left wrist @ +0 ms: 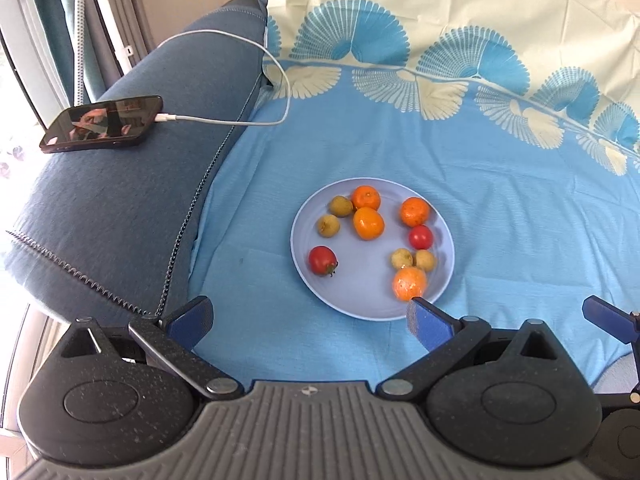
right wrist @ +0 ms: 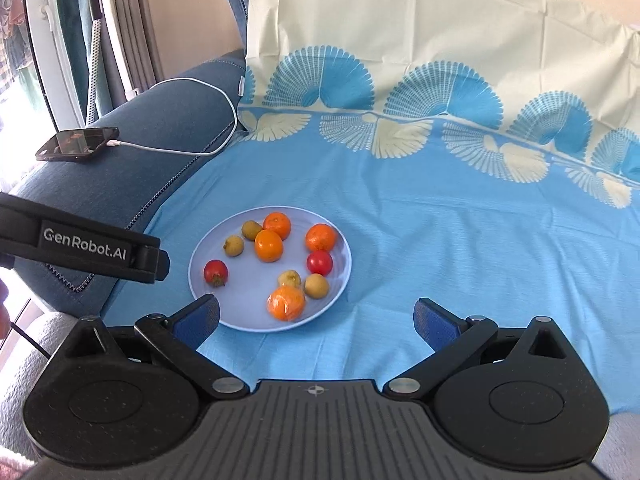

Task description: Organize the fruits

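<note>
Ten fruits lie on the pale plate [left wrist: 306,280] atop the blue cloth [left wrist: 500,208], both the left gripper [left wrist: 310,322] and right gripper [right wrist: 316,320] gaping empty above, so placing looks done; next, probably grouping them.

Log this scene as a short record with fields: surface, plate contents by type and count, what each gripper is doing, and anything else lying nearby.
surface: blue cloth over a sofa
container: pale plate
oranges: four, one at the near rim
tomatoes: two, one alone at the left
small yellow-green fruits: four, in two pairs
left gripper: open, holding nothing
right gripper: open, holding nothing
nearby: phone on the sofa arm with a white cable plugged in
</note>
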Demonstrator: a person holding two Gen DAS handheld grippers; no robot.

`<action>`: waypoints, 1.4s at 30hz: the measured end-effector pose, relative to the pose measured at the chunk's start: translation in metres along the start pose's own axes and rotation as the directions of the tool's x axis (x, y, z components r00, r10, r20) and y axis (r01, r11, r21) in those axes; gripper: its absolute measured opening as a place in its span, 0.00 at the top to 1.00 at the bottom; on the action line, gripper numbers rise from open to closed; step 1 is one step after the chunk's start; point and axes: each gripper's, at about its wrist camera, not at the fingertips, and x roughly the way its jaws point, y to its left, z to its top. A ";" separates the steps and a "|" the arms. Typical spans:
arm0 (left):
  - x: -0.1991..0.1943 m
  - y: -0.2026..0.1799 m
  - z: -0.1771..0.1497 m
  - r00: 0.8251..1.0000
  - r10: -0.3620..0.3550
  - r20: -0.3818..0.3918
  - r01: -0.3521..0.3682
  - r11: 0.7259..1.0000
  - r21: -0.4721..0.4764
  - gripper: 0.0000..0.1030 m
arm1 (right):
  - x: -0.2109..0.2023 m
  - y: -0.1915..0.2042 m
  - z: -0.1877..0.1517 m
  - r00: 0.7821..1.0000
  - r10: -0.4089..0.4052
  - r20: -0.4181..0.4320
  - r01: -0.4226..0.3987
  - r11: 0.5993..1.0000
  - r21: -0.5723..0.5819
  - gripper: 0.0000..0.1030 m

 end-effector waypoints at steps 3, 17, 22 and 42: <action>-0.011 -0.001 -0.007 1.000 -0.003 0.015 0.003 1.000 0.007 0.00 | -0.013 0.002 -0.004 1.000 -0.010 0.024 0.011 1.000 -0.008 0.01; -0.025 -0.008 -0.022 0.999 0.006 0.037 -0.007 0.999 0.042 0.00 | -0.039 0.005 -0.008 0.997 -0.037 0.069 0.038 0.999 -0.017 0.01; -0.020 -0.007 -0.021 1.000 0.020 0.019 -0.020 0.999 0.037 0.00 | -0.035 0.005 -0.007 0.997 -0.039 0.062 0.040 0.999 -0.015 0.01; -0.013 -0.009 -0.020 0.999 0.043 0.011 -0.043 0.998 0.055 0.00 | -0.028 0.005 -0.007 0.998 -0.046 0.049 0.046 0.999 -0.007 0.01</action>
